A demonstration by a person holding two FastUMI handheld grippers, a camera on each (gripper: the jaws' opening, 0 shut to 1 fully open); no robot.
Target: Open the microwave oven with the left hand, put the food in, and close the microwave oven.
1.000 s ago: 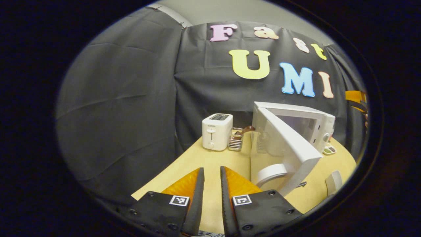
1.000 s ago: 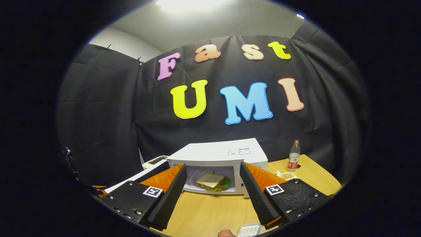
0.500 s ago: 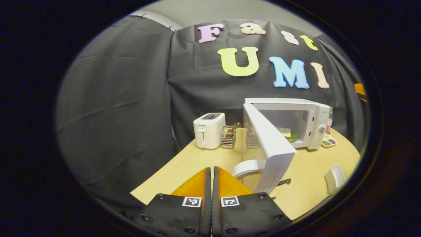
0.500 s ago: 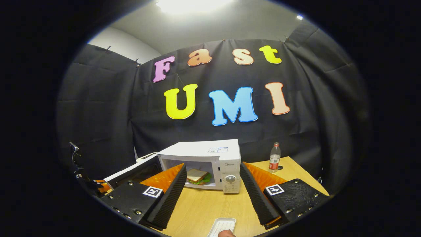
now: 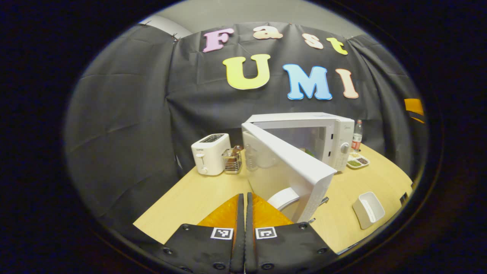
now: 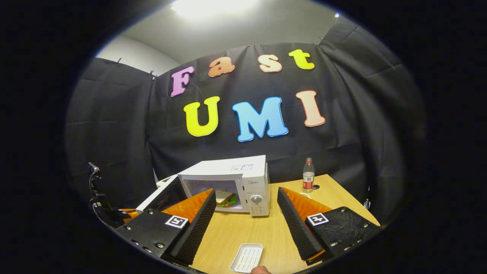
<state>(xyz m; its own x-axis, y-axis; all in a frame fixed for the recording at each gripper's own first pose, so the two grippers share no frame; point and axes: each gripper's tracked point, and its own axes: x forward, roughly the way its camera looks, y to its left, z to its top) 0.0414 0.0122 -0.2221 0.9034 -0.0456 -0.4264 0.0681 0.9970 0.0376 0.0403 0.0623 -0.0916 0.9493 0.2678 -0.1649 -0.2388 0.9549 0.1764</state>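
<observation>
The left gripper [image 5: 244,213] is held low at bottom centre, fingers pressed together, just before the open microwave door [image 5: 293,167]. The right gripper [image 6: 243,224] is spread wide, holding nothing. Since the earlier frames, both views have drawn back. The sandwich [image 6: 225,198] lies inside the microwave [image 6: 236,179] on the wooden table [image 6: 266,232].

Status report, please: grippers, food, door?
Left gripper shut, empty. Right gripper open, empty. Sandwich inside microwave; door open. Nothing blocking door.

L gripper [image 5: 245,205] fingers pressed together, R gripper [image 6: 243,217] fingers wide apart
</observation>
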